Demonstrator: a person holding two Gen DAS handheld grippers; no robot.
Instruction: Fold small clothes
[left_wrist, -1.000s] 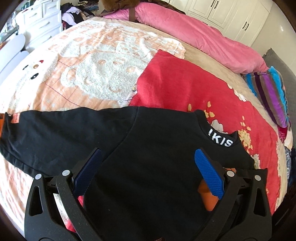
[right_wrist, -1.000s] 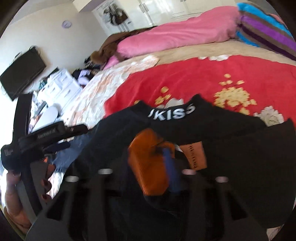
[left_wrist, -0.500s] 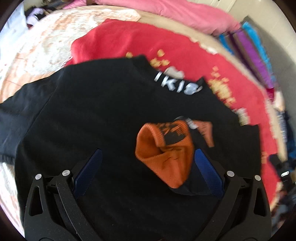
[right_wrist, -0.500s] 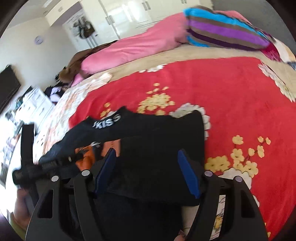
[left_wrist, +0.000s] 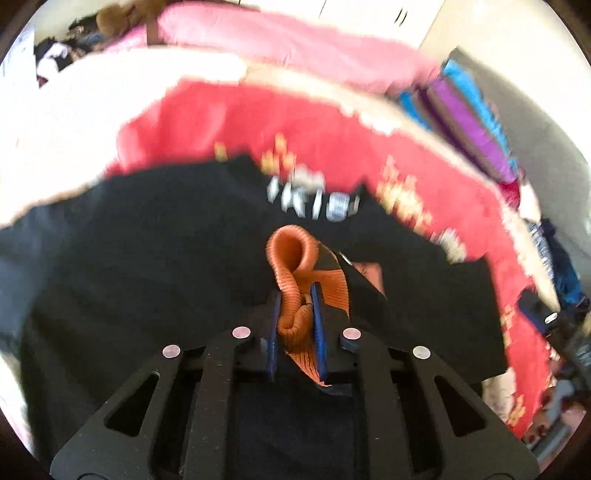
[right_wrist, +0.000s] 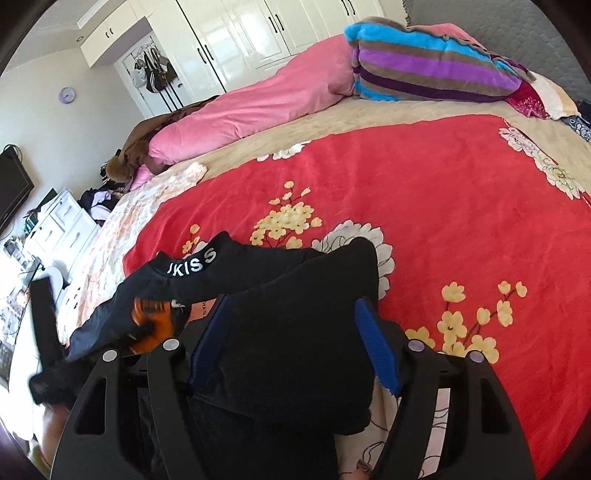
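Since a second ago our left tool (left_wrist: 297, 317) is closing, pads pinching the soft orange cuff (left_wrist: 293, 258) at 12 o'clock; right tool (right_wrist: 291, 343) gapes over the limp black sweater (right_wrist: 295, 332)

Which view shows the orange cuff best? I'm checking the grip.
Left wrist: the orange cuff sits centred, pinched in the closing left gripper. The right wrist view shows only a sliver at the black top's edge.

White wardrobes (right_wrist: 236, 37) line the wall behind the bed (right_wrist: 369, 122) (sunlit); a television (right_wrist: 11, 192) hangs left.

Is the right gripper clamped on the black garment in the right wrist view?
No: the right gripper stands open, its blue pads either side of the black garment, not pressing it.
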